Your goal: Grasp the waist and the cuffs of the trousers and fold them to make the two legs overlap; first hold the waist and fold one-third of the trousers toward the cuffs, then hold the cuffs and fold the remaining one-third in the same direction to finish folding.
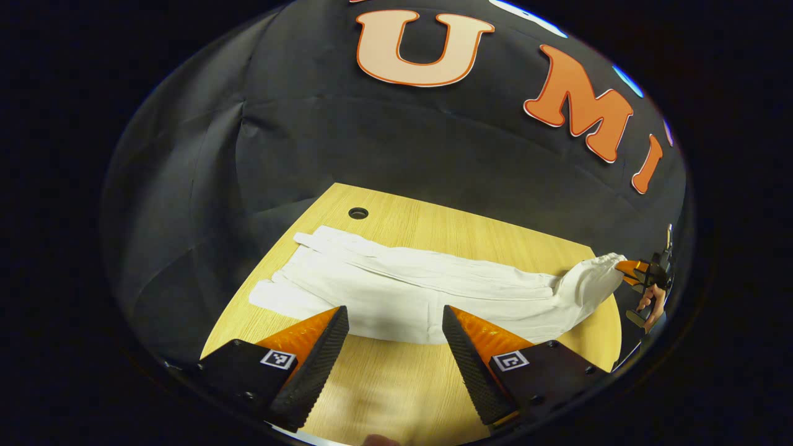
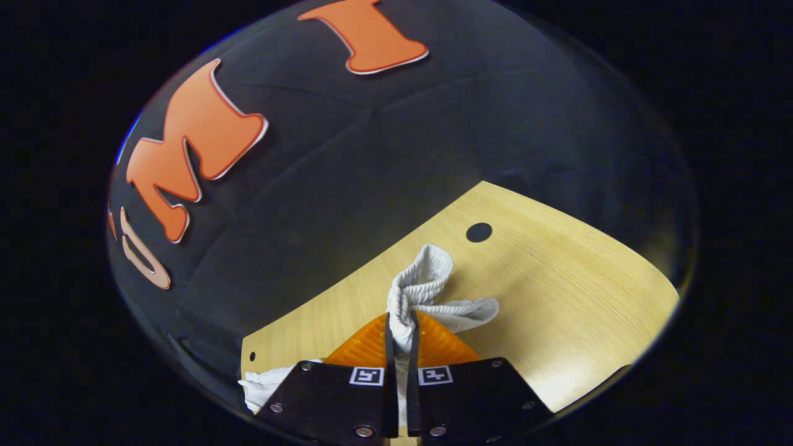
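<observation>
Trousers (image 1: 427,291) lie flat on table (image 1: 384,378), right gripper (image 2: 398,337) clamped on waist (image 2: 427,291) at 3 o'clock, left gripper (image 1: 395,328) spread, empty; leg-overlap looks done, so likely next: waist third toward cuffs (image 1: 279,291).

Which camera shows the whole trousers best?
The left gripper view: the trousers lie stretched across the table, cuffs to waist. The right gripper view shows just the bunched waistband, pinched in the right gripper.
</observation>
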A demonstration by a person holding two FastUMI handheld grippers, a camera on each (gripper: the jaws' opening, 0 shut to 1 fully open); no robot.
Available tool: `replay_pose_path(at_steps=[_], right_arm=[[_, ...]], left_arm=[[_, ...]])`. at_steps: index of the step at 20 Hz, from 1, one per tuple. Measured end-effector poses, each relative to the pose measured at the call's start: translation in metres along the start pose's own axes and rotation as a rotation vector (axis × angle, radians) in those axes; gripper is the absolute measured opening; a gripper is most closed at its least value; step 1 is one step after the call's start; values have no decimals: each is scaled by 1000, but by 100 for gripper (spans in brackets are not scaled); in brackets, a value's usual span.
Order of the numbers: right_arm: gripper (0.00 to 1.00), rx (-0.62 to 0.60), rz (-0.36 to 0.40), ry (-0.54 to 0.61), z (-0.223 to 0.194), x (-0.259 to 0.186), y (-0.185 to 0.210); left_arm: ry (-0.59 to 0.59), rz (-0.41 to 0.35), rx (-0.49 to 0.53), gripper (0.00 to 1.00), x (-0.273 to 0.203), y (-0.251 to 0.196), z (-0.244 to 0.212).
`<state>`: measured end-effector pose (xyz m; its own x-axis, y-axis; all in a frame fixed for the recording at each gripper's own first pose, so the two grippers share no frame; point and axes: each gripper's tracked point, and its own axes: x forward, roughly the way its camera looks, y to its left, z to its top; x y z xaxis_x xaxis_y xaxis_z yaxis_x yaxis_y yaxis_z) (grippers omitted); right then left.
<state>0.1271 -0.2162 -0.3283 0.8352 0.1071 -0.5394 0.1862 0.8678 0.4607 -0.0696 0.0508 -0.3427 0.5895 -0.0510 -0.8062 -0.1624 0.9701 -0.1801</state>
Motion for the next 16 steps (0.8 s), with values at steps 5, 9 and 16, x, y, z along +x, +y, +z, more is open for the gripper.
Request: replay_pose_path(at_steps=[5, 9, 16], right_arm=[[6, -94, 73, -8, 3, 0, 2], [6, -187, 122, 18, 4, -2, 5], [6, -418, 176, 73, 23, -9, 6]], left_arm=[[13, -37, -23, 99, 4, 5, -4], [18, -43, -41, 99, 5, 22, -5], [34, -32, -79, 99, 15, 60, -12]])
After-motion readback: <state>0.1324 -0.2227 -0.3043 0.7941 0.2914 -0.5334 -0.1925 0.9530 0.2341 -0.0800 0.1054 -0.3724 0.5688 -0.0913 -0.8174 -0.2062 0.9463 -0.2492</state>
